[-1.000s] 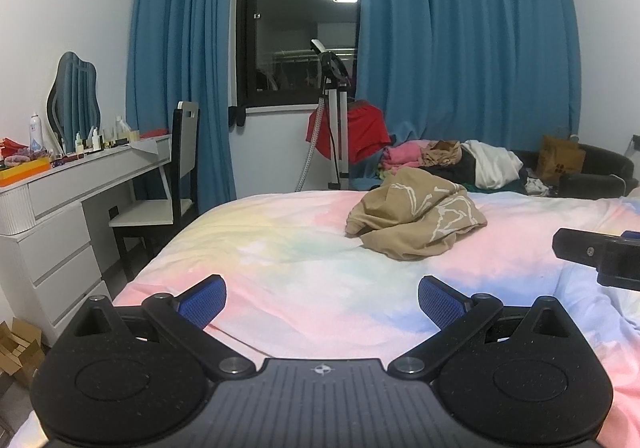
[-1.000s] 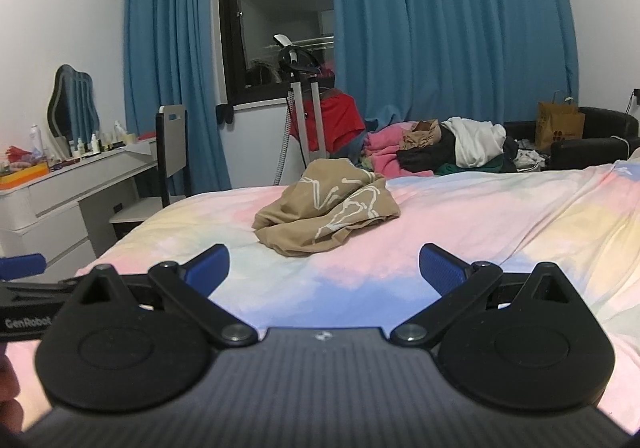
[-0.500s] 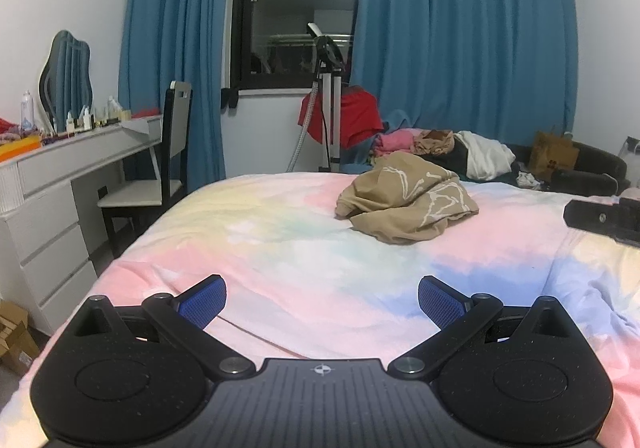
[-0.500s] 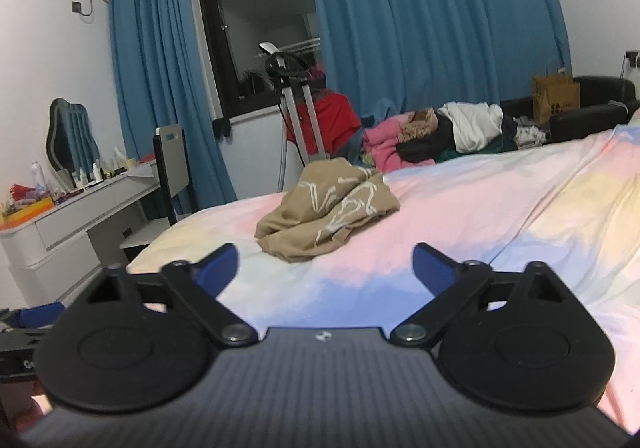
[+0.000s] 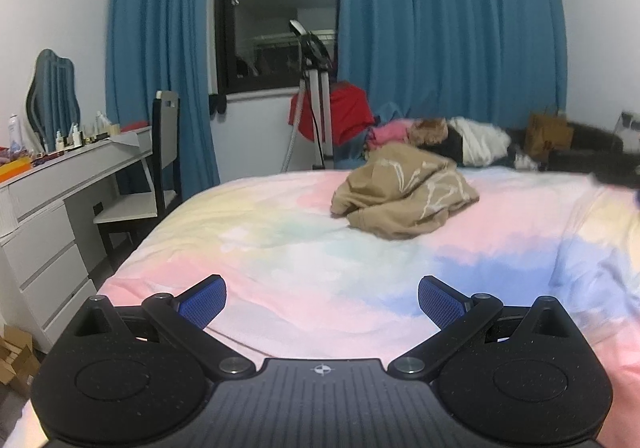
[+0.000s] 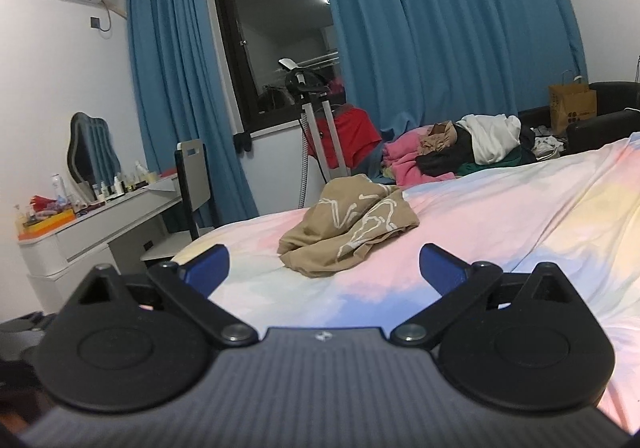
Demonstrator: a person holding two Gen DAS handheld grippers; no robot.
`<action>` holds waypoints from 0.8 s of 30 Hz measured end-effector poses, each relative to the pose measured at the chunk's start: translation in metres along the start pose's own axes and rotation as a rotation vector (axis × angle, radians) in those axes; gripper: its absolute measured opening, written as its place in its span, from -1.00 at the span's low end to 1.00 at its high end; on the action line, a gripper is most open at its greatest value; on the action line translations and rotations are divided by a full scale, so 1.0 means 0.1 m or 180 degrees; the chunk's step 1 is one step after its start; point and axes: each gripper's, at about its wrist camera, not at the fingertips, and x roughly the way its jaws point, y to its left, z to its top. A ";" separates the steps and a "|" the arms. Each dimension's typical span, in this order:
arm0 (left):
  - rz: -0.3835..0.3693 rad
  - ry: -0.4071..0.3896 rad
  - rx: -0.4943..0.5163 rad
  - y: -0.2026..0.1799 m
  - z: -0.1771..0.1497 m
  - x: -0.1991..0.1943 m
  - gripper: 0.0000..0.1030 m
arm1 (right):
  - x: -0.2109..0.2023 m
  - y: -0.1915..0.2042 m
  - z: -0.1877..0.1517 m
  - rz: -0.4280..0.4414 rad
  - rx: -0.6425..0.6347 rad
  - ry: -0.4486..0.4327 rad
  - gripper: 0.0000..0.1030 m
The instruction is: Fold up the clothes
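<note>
A crumpled tan garment with white line print (image 5: pixel 404 197) (image 6: pixel 348 232) lies in a heap on the pastel tie-dye bed cover (image 5: pixel 280 240) (image 6: pixel 500 215). My left gripper (image 5: pixel 322 304) is open above the near part of the bed, well short of the garment, with nothing between its blue pads. My right gripper (image 6: pixel 324 268) is also open and empty, tilted, with the garment ahead just beyond its fingertips. Neither gripper touches the cloth.
A pile of mixed clothes (image 6: pixel 460 151) lies beyond the bed's far edge by the blue curtains (image 5: pixel 448 47). A stand with a red garment (image 5: pixel 320 115) is near the window. A white dresser (image 5: pixel 60 207) and a chair (image 5: pixel 160 167) stand left. A paper bag (image 6: pixel 572 107) sits on a dark sofa.
Both views shifted and the right one rolled and rose, the garment now nearer its centre. The right gripper has left the left wrist view. Both grippers stayed open.
</note>
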 end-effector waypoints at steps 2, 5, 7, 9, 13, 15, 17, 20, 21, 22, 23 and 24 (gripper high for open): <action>0.0021 0.0114 0.0075 -0.02 0.04 0.21 1.00 | 0.01 -0.02 -0.01 -0.0044 0.0026 0.0043 1.00; -0.0011 0.0258 0.0081 -0.01 0.10 0.56 0.99 | 0.03 -0.05 -0.02 -0.0110 0.0065 0.0108 1.00; -0.0019 0.0335 0.0051 0.00 0.16 0.83 0.99 | 0.05 -0.07 -0.03 -0.0151 0.0107 0.0157 1.00; -0.0040 0.0392 0.0040 0.00 0.22 1.11 0.99 | 0.09 -0.14 -0.05 -0.0168 0.0276 0.0228 1.00; -0.0104 0.0357 0.0024 0.01 0.36 1.73 0.97 | 0.24 -0.26 -0.12 -0.0234 0.0439 0.0329 1.00; -0.0084 0.0385 -0.0032 0.02 0.43 2.08 0.88 | 0.35 -0.30 -0.17 -0.0279 0.0467 0.0391 1.00; -0.0043 0.0428 -0.0088 0.03 0.50 2.46 0.81 | 0.49 -0.33 -0.22 -0.0327 0.0483 0.0449 1.00; -0.0077 0.0448 -0.0202 0.08 0.61 2.97 0.71 | 0.72 -0.39 -0.31 -0.0350 0.0545 0.0510 1.00; -0.0096 0.0441 -0.0225 0.12 0.64 3.13 0.69 | 0.81 -0.41 -0.36 -0.0343 0.0550 0.0526 1.00; -0.0123 0.0440 -0.0238 0.15 0.66 3.28 0.67 | 0.90 -0.43 -0.40 -0.0344 0.0529 0.0543 1.00; -0.0148 0.0455 -0.0253 0.18 0.67 3.42 0.61 | 0.98 -0.44 -0.45 -0.0347 0.0502 0.0570 1.00; -0.0183 0.0474 -0.0289 0.20 0.69 3.56 0.50 | 1.06 -0.45 -0.50 -0.0344 0.0484 0.0614 1.00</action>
